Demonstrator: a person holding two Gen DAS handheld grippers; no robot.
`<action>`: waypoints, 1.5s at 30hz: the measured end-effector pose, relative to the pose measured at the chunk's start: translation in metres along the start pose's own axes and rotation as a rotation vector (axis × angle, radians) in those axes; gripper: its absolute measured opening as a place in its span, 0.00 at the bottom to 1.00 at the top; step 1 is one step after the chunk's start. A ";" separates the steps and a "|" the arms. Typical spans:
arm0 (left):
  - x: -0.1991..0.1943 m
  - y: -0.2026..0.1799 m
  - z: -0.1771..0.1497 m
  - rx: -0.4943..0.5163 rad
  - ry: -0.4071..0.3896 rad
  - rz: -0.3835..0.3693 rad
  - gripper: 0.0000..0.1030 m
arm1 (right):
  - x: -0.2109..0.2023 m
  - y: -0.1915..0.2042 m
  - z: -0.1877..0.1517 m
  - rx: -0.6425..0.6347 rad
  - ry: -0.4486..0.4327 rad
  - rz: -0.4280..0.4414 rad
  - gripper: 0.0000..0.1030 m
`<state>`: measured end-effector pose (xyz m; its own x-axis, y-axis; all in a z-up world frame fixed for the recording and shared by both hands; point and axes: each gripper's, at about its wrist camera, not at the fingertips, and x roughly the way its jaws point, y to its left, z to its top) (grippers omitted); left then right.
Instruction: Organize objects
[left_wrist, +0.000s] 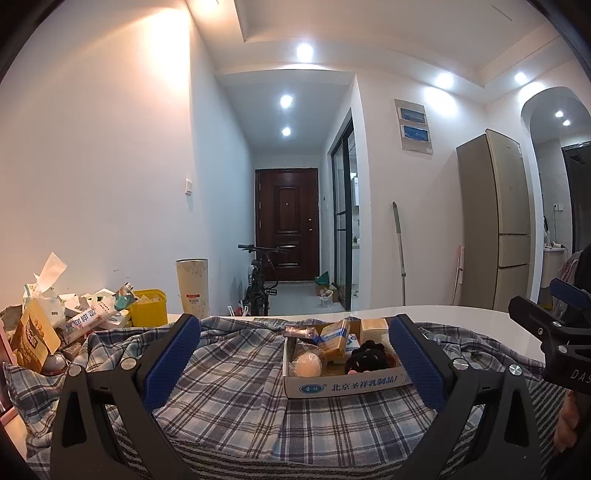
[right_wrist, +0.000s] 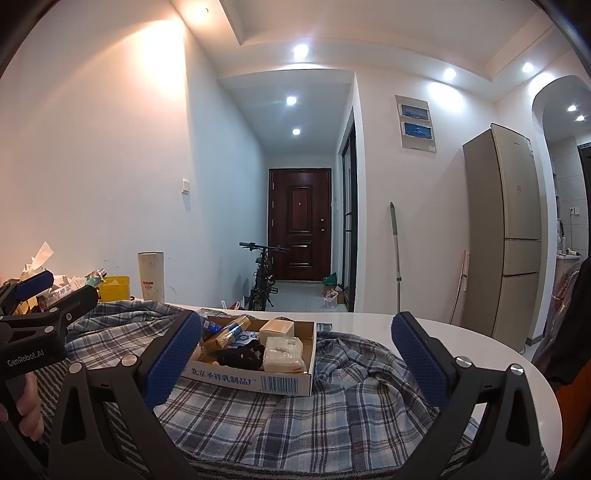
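Observation:
A shallow white cardboard box (left_wrist: 343, 387) (right_wrist: 255, 382) with blue print lies on a crumpled plaid cloth (left_wrist: 229, 402) (right_wrist: 351, 391) on a white table (left_wrist: 480, 325) (right_wrist: 369, 319). It holds an egg-like ball (left_wrist: 308, 363), a black plush item (left_wrist: 367, 358) (right_wrist: 240, 356), a yellow-blue packet (left_wrist: 334, 338) (right_wrist: 231, 332), a cream block (left_wrist: 373, 328) (right_wrist: 277, 328) and a white wrapped pack (right_wrist: 282, 354). My left gripper (left_wrist: 295, 365) is open and empty, just short of the box. My right gripper (right_wrist: 295, 365) is open and empty, beside the box on its right.
A heap of packets, tissues and a yellow tub (left_wrist: 147, 308) (right_wrist: 114, 288) sits at the table's far left, beside a tall cream canister (left_wrist: 192, 288) (right_wrist: 151, 277). A striped cloth (left_wrist: 258, 465) lies at the near edge. Beyond are a bicycle (left_wrist: 260, 280), door and fridge (left_wrist: 495, 221).

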<state>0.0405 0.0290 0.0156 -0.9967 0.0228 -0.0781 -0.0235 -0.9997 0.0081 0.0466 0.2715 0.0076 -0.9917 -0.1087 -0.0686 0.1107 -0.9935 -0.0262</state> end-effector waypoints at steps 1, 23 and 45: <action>0.000 0.000 0.000 0.000 -0.001 0.000 1.00 | 0.000 0.000 0.000 -0.001 0.001 0.000 1.00; -0.002 0.003 -0.001 -0.005 -0.006 0.006 1.00 | 0.005 -0.004 0.000 0.018 0.022 -0.001 1.00; -0.002 0.003 0.000 -0.004 -0.005 0.007 1.00 | 0.007 -0.005 -0.001 0.036 0.033 0.004 1.00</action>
<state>0.0427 0.0259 0.0158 -0.9972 0.0157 -0.0733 -0.0160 -0.9999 0.0045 0.0390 0.2755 0.0058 -0.9886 -0.1118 -0.1012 0.1113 -0.9937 0.0101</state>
